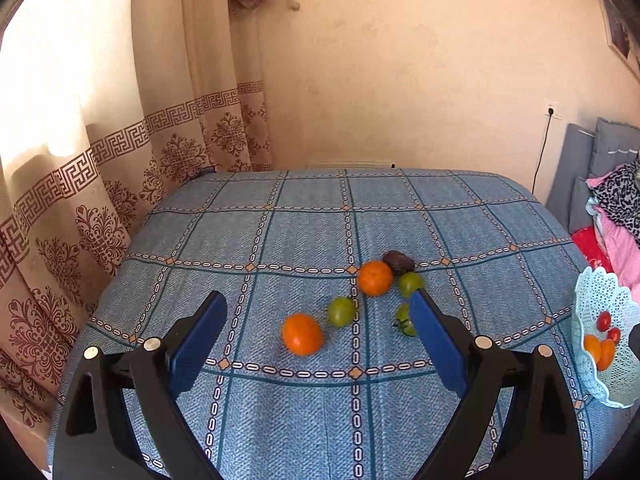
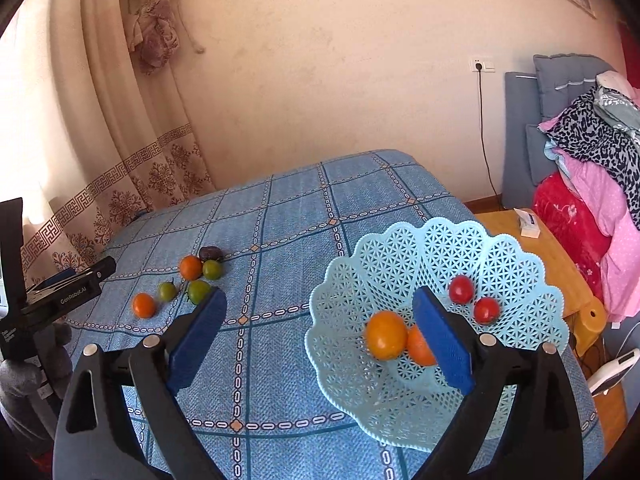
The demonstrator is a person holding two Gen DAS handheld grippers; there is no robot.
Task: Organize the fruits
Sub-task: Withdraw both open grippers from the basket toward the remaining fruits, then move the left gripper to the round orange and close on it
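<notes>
Lying between open left tongs (image 1: 318, 312): orange fruit (image 1: 302, 334).

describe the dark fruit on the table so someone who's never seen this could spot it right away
Start at the blue checked tablecloth and find the loose cluster of small round fruits near its middle, left of the pale blue lattice plastic basket. At the cluster's far end, toward the wall, sits the dark purple-brown fruit, beside an orange fruit and a green fruit. It is the only dark one; its neighbours are bright orange or green.

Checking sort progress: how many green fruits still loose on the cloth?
3. One beside the near orange fruit; one touching the far orange fruit; one partly behind the left tongs' finger. None visible in the basket.
</notes>
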